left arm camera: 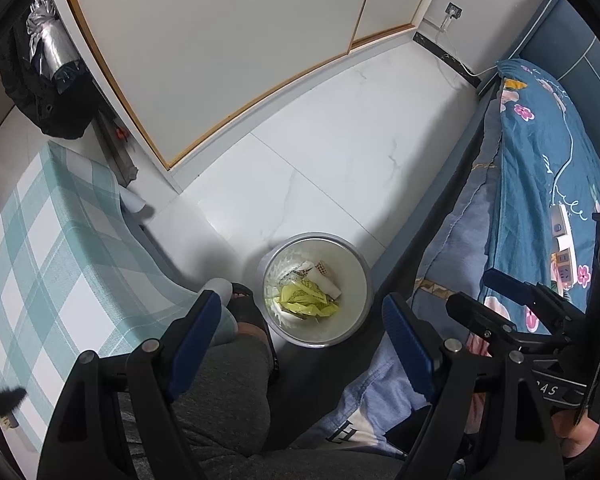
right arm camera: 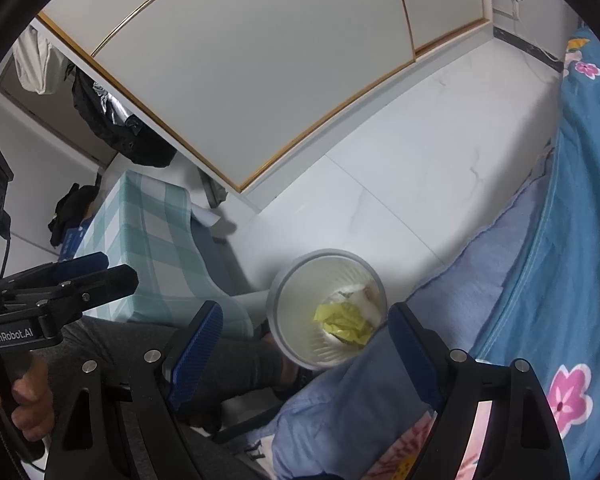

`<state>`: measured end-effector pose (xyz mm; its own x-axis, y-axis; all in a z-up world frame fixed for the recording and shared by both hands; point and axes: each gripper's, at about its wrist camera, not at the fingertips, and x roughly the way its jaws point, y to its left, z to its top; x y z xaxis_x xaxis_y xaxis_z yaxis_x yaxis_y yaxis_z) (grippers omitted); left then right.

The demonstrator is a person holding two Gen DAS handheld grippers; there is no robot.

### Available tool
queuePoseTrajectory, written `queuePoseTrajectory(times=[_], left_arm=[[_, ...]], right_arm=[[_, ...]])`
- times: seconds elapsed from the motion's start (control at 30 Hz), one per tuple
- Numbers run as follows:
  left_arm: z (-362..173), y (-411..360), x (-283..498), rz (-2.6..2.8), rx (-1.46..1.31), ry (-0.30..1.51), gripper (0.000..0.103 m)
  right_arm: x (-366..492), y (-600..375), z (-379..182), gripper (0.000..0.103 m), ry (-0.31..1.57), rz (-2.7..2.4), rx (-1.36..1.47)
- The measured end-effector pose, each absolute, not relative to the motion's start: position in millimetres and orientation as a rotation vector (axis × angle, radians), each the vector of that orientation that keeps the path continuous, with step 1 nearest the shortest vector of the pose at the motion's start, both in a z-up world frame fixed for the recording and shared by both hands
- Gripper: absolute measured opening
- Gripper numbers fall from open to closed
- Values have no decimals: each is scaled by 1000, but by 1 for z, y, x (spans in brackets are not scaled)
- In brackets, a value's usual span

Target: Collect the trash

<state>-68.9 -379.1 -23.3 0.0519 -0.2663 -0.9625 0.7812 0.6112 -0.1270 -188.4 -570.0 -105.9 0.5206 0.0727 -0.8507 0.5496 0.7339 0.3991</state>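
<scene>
Yellow crumpled wrappers (left arm camera: 306, 305) and white paper scraps lie at the bottom of the round bin (left arm camera: 358, 280), which stands on the tiled floor (left arm camera: 340, 152) between our knee and the bed (right arm camera: 572, 216). Both our left hand-held gripper (left arm camera: 300, 336) and right hand-held gripper (right arm camera: 304, 350) hover spread and empty above it. We judge the trash light, soft and crushable; the stiff bin rim looks the surest hold.

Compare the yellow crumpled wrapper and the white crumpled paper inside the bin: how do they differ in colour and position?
The yellow wrapper is bright yellow-green with a faint print; the white paper is plain white. In the left wrist view the yellow wrapper lies nearer the camera, and the white paper sits behind it, towards the far wall of the trash bin. Both are crumpled and lie at the bottom of the bin.
</scene>
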Motion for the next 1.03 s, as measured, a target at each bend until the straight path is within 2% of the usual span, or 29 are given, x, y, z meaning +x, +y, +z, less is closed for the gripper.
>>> queuePoseTrajectory(times=[1.03], left_arm=[[-24, -381, -72, -839, 488, 1295, 80]], right_arm=[[-190, -570, -104, 85, 995, -329, 716]])
